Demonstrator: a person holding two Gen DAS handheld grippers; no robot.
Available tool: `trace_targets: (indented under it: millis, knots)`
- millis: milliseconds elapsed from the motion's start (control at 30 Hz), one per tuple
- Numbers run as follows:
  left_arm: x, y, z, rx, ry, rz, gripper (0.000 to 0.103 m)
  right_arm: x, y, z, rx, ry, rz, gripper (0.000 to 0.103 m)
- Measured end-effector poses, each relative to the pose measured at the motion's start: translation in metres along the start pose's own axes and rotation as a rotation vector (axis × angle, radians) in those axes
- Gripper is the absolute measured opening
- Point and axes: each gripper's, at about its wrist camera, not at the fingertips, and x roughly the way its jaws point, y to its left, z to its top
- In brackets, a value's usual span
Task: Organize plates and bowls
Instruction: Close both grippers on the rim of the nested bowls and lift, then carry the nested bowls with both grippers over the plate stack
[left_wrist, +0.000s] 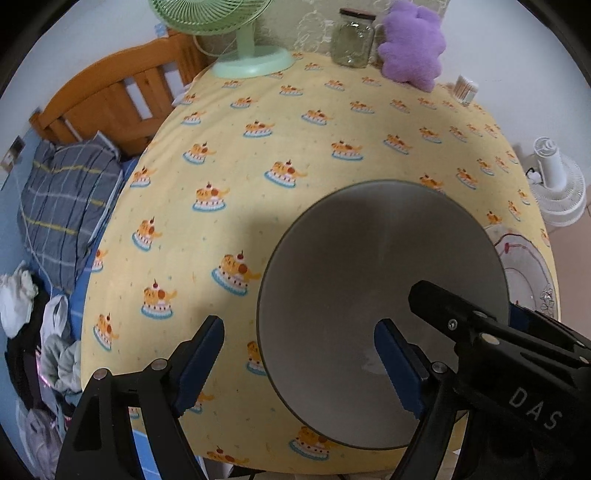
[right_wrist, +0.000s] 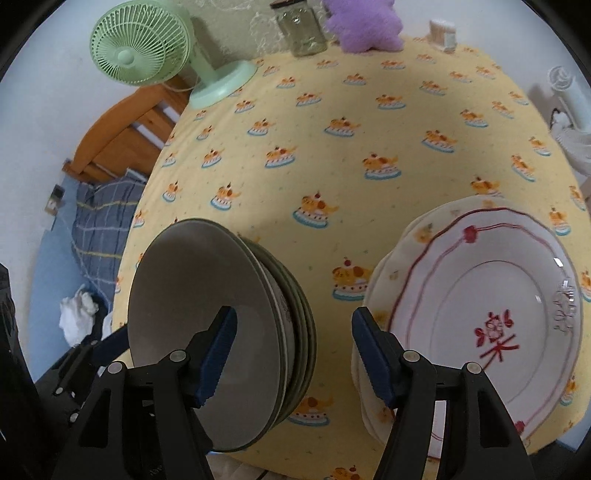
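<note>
Both claws hang wide apart, holding nothing: the left gripper (left_wrist: 299, 363) has its right finger over the grey bowls (left_wrist: 384, 310) and its left finger off the rim over the tablecloth (left_wrist: 258, 155), while the right gripper (right_wrist: 293, 356) straddles bare cloth between the grey bowls (right_wrist: 207, 332) on its left and the white plates (right_wrist: 480, 314) on its right. To my eye the sorting is nearly done, so the sensible move is probably to square up each pile, closing gently on a rim edge rather than pushing from the side. Nested and smooth, the matte grey bowls lean slightly. Glossy and scalloped, the plates carry red line trim and a red floral motif.
</note>
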Motion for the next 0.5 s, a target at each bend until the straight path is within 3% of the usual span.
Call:
trace_targets:
  millis: [333,500]
  knots:
    - [0.011,0.0,0.0,0.053,0.025,-0.019,0.085,0.017,0.002,-0.004,0.025,0.04,-0.004,0.039]
    - [0.018,0.005,0.005,0.1,0.025,-0.091,0.084,0.019,0.007,-0.005,0.065,0.022,-0.053,0.037]
